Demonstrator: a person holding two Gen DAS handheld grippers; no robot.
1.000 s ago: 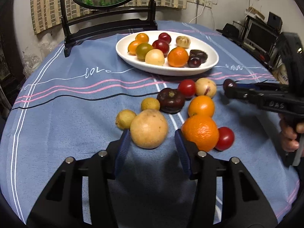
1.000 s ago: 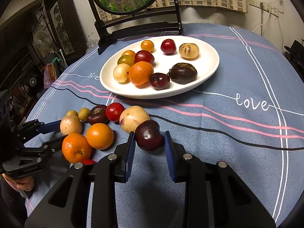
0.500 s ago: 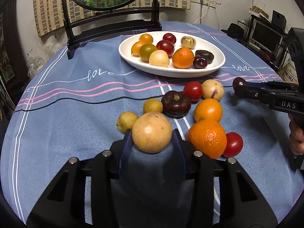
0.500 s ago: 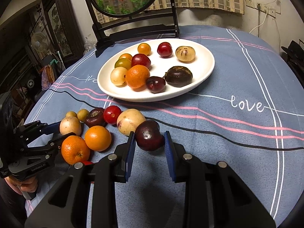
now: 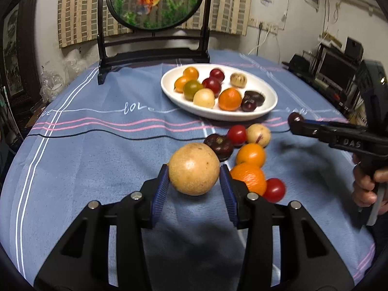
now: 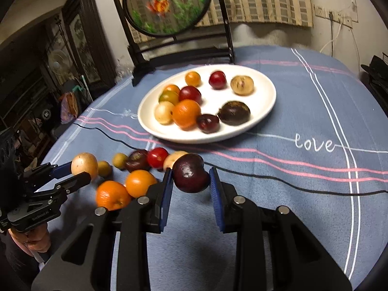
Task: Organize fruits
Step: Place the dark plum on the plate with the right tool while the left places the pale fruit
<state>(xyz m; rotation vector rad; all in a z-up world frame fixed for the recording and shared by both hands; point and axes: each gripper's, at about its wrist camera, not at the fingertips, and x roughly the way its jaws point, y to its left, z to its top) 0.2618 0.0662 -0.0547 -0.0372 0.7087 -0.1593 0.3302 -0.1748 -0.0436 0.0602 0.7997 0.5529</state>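
The left gripper (image 5: pixel 194 184) is clenched on a tan fruit (image 5: pixel 194 168), pads pressing its two sides at the widest part, and the fruit hangs clear of the cloth (image 5: pixel 97 160) just ahead of the jaws. It looks firm, smooth and round, likely the heaviest piece here, so it could roll out of a grip taken off-centre; the hold across its middle seems sound. Just right of these jaws lie two oranges (image 5: pixel 247 177), with a red tomato (image 5: pixel 274 190) beside the nearer one; beyond them sit a dark fruit (image 5: pixel 219 143), another tomato and a pale fruit. Farther ahead the plate (image 5: pixel 269 106) already carries a good share of fruit. The right gripper (image 6: pixel 190 184) is clenched on a plum (image 6: pixel 191 172), held by its flanks, lifted off the cloth. The plum looks light, glossy and probably soft-skinned, so hard squeezing may bruise it. The plate has bare room ahead and right of these jaws
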